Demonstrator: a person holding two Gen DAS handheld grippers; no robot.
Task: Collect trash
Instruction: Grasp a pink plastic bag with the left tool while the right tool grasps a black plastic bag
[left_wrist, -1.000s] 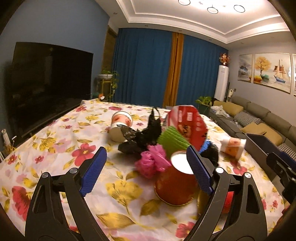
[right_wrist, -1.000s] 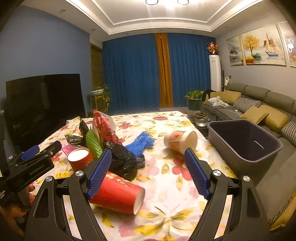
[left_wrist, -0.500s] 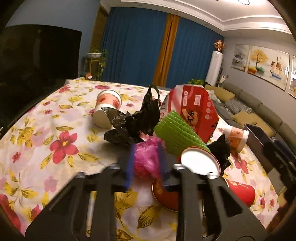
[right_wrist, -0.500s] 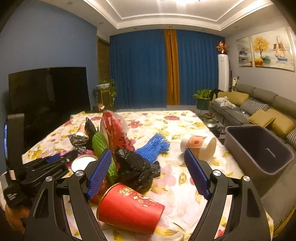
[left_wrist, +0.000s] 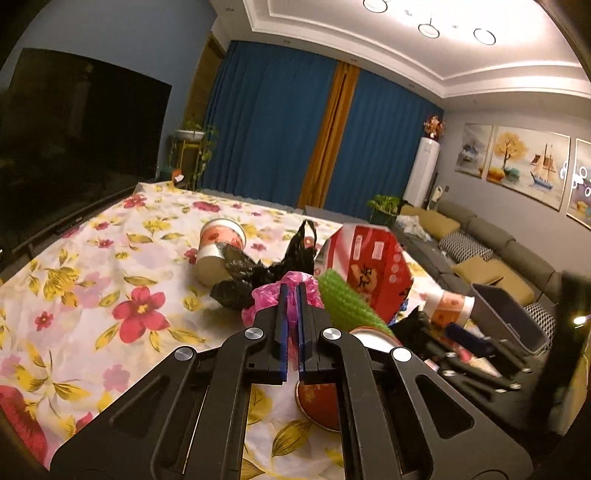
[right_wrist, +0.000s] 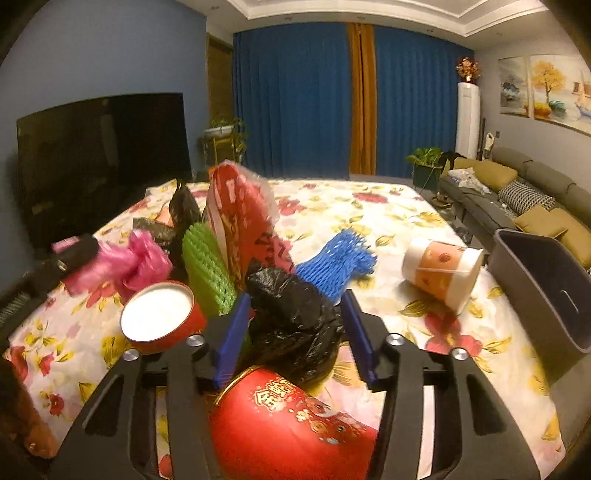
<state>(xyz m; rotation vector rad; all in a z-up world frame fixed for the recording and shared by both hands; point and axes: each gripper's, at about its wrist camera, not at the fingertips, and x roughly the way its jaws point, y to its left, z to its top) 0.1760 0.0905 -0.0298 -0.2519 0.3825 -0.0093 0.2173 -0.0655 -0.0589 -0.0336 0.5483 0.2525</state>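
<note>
my left gripper (left_wrist: 291, 325) is pinching down almost fully, its blue pads nearly meeting with a fold of the pink plastic bag (left_wrist: 291, 291) caught between them. the bag is looking crinkled and glossy, bunched up at the near edge of the trash pile; from the right wrist camera i'm seeing the same pink plastic bag (right_wrist: 125, 262) stretched out from the blurred left gripper (right_wrist: 70, 254), seemingly lifted a little off the cloth, though the blur is keeping me from being sure.

my right gripper (right_wrist: 295, 328) is standing partly open, its fingers flanking a crumpled black bag (right_wrist: 291, 321); i'm not able to tell whether the pads are touching it. just below the jaws a red paper cup (right_wrist: 288, 424) with gold print is lying on its side, and a second red cup (right_wrist: 162, 317) with a white inside is standing just left of the left finger.

further out, a green foam net (right_wrist: 207, 269) is leaning against a tall red snack bag (right_wrist: 240, 221), a blue foam net (right_wrist: 336, 258) is lying beside the black bag, and a white-and-orange paper cup (right_wrist: 443, 269) is lying tipped over near the dark bin (right_wrist: 546, 288) at the right edge of the floral tablecloth (right_wrist: 369, 206). another paper cup (left_wrist: 218, 251) is lying behind a second black bag (left_wrist: 266, 266) in the left view.
</note>
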